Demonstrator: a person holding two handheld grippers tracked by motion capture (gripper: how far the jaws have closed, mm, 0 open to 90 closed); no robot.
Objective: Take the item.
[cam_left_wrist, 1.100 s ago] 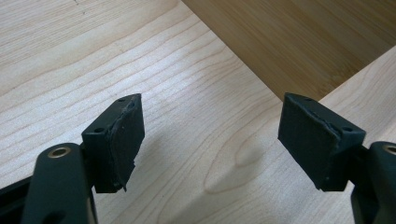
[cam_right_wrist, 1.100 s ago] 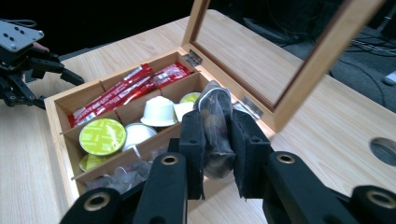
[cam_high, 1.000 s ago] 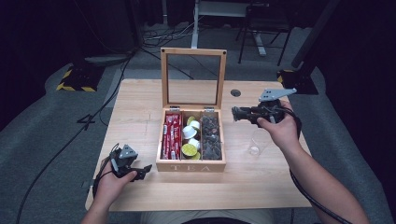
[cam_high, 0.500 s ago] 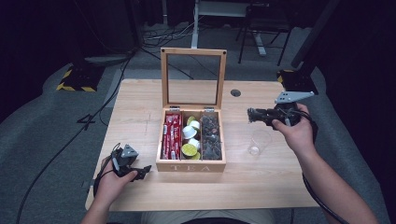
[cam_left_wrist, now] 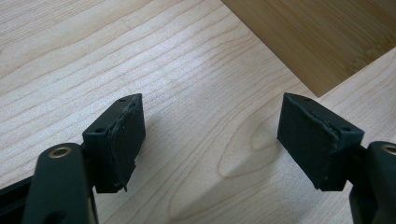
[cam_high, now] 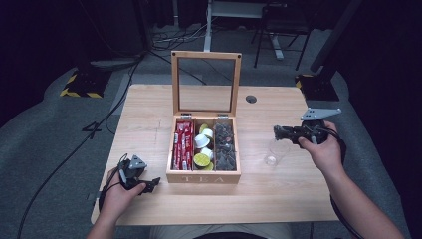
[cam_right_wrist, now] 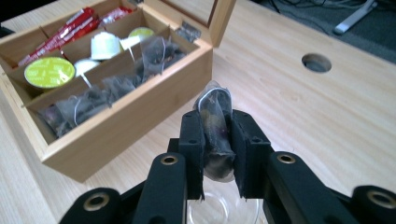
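Observation:
A wooden tea box (cam_high: 203,175) stands open mid-table, lid up, with red sachets, capsules and dark tea bags in its compartments. My right gripper (cam_high: 277,133) is held right of the box, above a clear glass (cam_high: 273,153). In the right gripper view its jaws (cam_right_wrist: 217,140) are shut on a translucent tea bag (cam_right_wrist: 215,105), and the glass rim (cam_right_wrist: 219,212) shows just below them. My left gripper (cam_high: 152,183) rests near the table's front left, by the box's corner. The left gripper view has those jaws (cam_left_wrist: 210,133) open over bare wood, nothing between them.
A round cable hole (cam_high: 251,99) lies in the table behind the box. The box's corner (cam_left_wrist: 322,37) is just ahead of the left jaws. Cables and stands crowd the dark floor beyond the table.
My right gripper has carried the tea bag rightward from over the box's right compartment and slightly down, to above the glass. The left gripper has stayed put.

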